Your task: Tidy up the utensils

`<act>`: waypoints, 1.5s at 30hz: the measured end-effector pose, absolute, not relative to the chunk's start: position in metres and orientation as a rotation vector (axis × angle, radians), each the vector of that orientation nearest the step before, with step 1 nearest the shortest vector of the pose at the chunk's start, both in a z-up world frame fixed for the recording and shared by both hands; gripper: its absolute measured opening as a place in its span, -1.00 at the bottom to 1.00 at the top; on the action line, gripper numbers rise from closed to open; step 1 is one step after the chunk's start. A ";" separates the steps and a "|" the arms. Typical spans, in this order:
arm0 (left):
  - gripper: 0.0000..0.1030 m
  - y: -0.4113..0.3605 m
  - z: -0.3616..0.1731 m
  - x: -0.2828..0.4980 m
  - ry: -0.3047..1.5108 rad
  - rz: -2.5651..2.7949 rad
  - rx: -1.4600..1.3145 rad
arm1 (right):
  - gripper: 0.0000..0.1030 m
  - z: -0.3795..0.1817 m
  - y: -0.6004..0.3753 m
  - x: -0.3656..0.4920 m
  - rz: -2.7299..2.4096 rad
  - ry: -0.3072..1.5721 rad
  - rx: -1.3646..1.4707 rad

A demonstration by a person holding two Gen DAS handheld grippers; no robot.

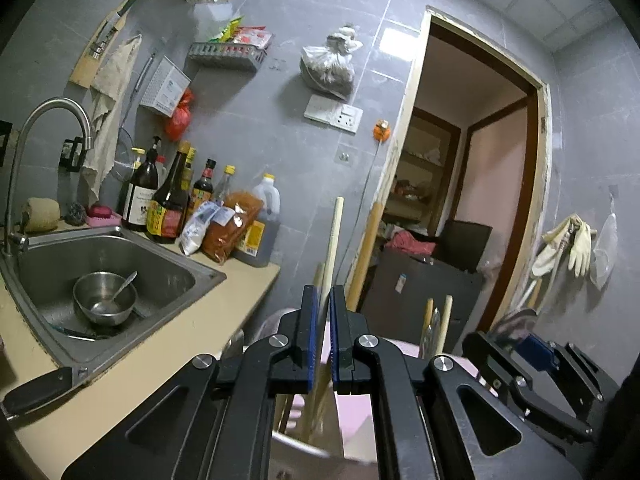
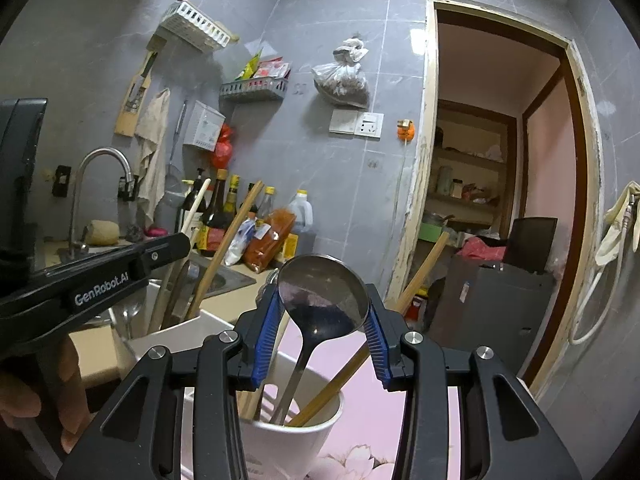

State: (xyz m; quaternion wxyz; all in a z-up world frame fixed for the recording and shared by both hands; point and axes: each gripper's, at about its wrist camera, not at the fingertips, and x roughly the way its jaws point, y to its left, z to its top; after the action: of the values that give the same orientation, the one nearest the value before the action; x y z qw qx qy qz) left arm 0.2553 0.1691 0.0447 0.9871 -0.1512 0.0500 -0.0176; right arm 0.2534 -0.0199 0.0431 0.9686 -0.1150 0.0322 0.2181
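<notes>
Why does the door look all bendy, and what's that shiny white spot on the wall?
In both wrist views the fisheye lens bows the door frame and darkens the corners. The white spot in the left wrist view is light glaring off a glossy tile. In the right wrist view, the close-up spoon also gleams.

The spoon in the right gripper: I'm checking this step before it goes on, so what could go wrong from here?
1. The right gripper pinches the metal spoon by the edges of its rounded bowl; it may slip or twist out.
2. The white cup already holds chopsticks; the spoon could snag on them.
3. The left gripper, shut on a chopstick, works close beside; the two could bump.
</notes>
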 end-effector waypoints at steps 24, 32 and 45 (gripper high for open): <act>-0.60 0.145 0.052 0.208 0.219 -0.116 -0.273 | 0.42 0.067 -0.069 0.207 0.462 0.040 -0.106; 0.10 0.125 0.061 0.175 0.234 -0.136 -0.256 | 0.82 0.077 -0.115 0.177 0.403 0.103 -0.017; 0.92 0.092 0.058 0.104 0.230 -0.109 -0.163 | 1.00 0.068 -0.177 0.115 0.321 0.196 0.054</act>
State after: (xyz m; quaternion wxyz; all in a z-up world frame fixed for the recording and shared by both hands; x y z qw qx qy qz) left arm 0.1043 0.0917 0.0576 0.9886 -0.0810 0.1146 -0.0541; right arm 0.1153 -0.1773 0.0681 0.9820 0.0269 0.0975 0.1595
